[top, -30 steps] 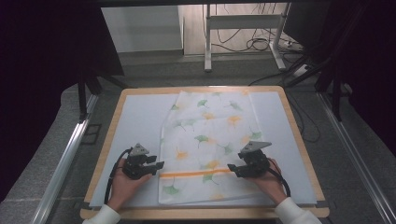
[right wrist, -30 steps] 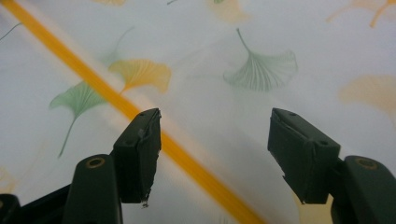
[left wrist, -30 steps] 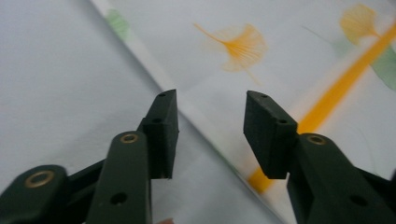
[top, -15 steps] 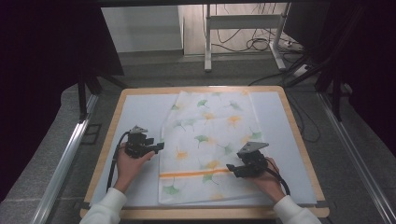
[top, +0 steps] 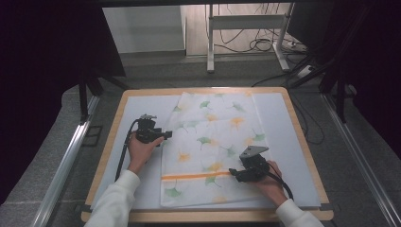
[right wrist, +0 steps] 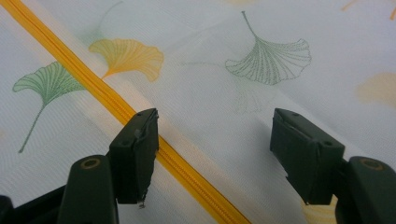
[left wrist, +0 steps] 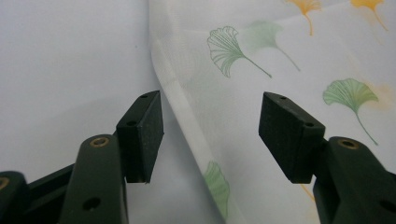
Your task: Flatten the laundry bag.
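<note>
Thin white ginkgo-print cloth [top: 213,146] with a yellow zipper [right wrist: 116,107] lies flat on the table [top: 283,118]; left hand-held gripper [left wrist: 210,135], jaws just opening, straddles its edge, right hand-held gripper [right wrist: 212,154] gapes above it.

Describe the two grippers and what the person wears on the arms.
Both the left gripper and the right gripper are black, with two flat rectangular jaws on arms with brass-coloured rivets. Each trails a black cable along the forearm and carries a grey three-cornered plate on top. The person wears white long sleeves.
</note>
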`<state>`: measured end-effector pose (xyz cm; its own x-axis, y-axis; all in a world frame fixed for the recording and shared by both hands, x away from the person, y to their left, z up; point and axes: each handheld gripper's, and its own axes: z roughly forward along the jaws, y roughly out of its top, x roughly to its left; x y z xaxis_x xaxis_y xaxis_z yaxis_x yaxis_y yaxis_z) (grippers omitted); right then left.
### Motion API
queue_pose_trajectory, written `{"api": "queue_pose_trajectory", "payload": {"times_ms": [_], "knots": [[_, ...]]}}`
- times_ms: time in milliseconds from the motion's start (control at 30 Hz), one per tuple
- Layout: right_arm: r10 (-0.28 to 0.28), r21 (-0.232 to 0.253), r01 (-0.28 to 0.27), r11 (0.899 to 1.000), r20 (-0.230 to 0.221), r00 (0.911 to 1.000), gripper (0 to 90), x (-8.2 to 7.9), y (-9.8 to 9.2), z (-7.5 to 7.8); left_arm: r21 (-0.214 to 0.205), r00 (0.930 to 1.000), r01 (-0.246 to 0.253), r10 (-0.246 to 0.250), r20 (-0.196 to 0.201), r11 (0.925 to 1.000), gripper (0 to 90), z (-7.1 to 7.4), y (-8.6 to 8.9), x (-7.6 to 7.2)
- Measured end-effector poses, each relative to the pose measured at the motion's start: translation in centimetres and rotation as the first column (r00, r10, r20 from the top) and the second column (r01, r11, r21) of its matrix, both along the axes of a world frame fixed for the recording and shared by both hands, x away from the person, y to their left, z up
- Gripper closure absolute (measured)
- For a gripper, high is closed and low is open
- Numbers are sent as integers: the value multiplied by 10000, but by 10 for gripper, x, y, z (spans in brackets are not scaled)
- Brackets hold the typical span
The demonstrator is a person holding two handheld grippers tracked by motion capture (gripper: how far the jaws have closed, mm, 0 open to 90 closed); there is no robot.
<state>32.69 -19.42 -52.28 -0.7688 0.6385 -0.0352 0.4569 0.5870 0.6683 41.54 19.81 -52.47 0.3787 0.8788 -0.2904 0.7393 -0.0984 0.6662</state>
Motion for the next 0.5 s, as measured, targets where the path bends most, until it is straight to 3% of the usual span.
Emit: {"api": "queue_pose_trajectory", "payload": {"times_ms": [67,333,500], "knots": [[22,-28,-22,10000,46,10000,327,0,0,0,152,10000,-1,2,-77,9999,398,-2,-4,5],[-12,-34,12,10000,67,10000,324,-1,0,0,-9,9988,-178,177,-446,9998,416,-10,-2,12],[-29,-15,30,10000,60,10000,320,0,0,-1,-126,9991,-120,115,-398,9998,499,-11,-6,12]]}}
